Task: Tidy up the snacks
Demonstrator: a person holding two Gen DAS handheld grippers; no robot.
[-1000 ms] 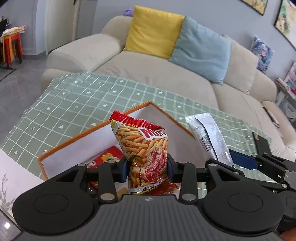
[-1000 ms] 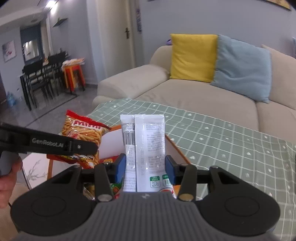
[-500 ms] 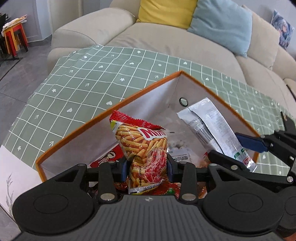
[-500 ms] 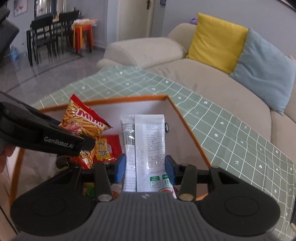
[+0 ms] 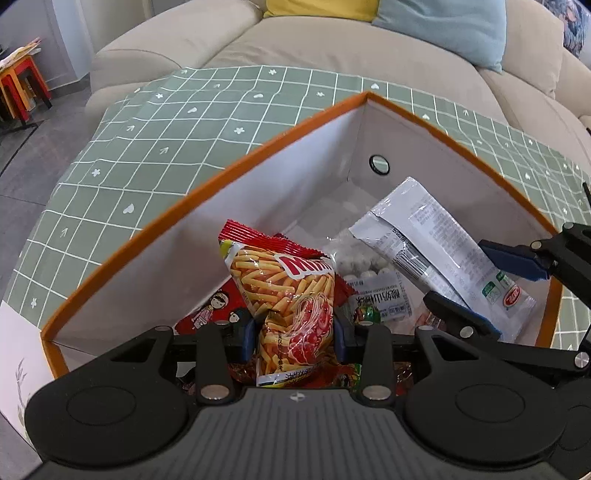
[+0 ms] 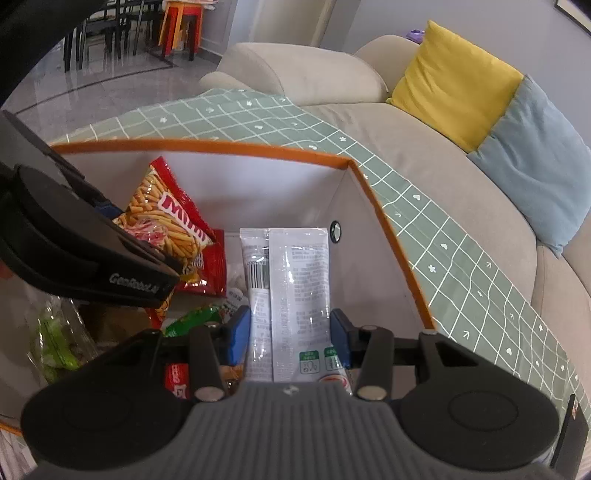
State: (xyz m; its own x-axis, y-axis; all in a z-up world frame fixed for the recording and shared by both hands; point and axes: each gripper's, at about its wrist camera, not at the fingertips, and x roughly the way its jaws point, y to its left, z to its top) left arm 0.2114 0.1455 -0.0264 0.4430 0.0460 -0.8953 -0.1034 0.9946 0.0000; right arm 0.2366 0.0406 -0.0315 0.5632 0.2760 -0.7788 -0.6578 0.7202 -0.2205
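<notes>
My left gripper (image 5: 295,341) is shut on an orange-red bag of stick snacks (image 5: 286,291), held upright inside the orange-rimmed white box (image 5: 207,192). My right gripper (image 6: 290,338) is shut on a white snack packet (image 6: 291,295), also inside the box (image 6: 388,229). The white packet (image 5: 436,243) and the right gripper's blue pads (image 5: 517,258) show at the right of the left wrist view. The stick snack bag (image 6: 170,221) and the left gripper's body (image 6: 85,254) show at the left of the right wrist view. Several other snack packs lie on the box floor.
The box stands on a table with a green grid cloth (image 5: 147,140). A beige sofa (image 6: 424,147) with yellow (image 6: 458,96) and blue cushions (image 6: 539,155) lies beyond it. Chairs and a red stool (image 6: 181,26) stand far back.
Both grippers have moved forward and down into the box with their snacks still held. The box rim now surrounds both packs.
</notes>
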